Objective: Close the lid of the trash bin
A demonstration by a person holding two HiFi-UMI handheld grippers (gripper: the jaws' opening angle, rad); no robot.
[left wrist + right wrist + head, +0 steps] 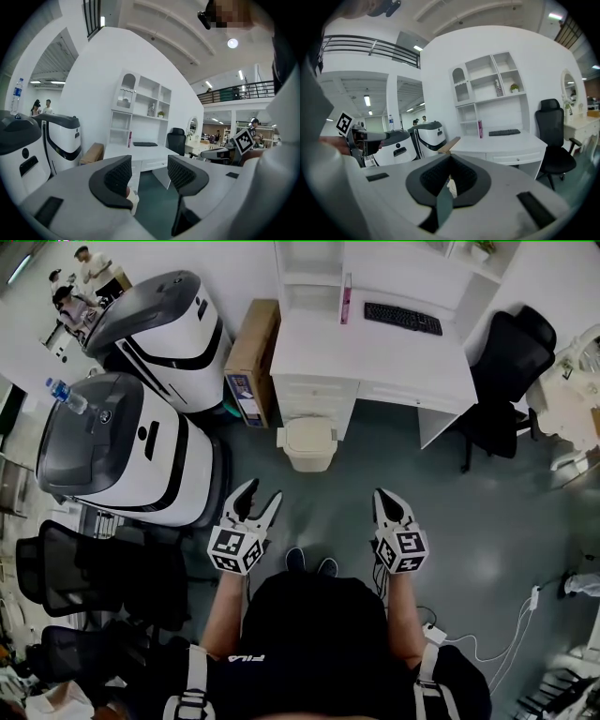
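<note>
Trash bin [307, 443] on floor, lid looks down. Left hand-held gripper [263, 494] jaws apart, empty; right hand-held gripper [383, 496] jaws together, empty.

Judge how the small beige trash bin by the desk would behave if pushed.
The trash bin looks like small, thin plastic, so probably light; a sideways push may slide it on the smooth floor. It looks squat and broad-topped, so a downward press on the lid seems unlikely to tip it.

White left tongs [265, 490] and right tongs [382, 493], black pads [117, 176], checkered marker cubes [234, 549]; black short-sleeved shirt [314, 634], white straps [194, 681].
</note>
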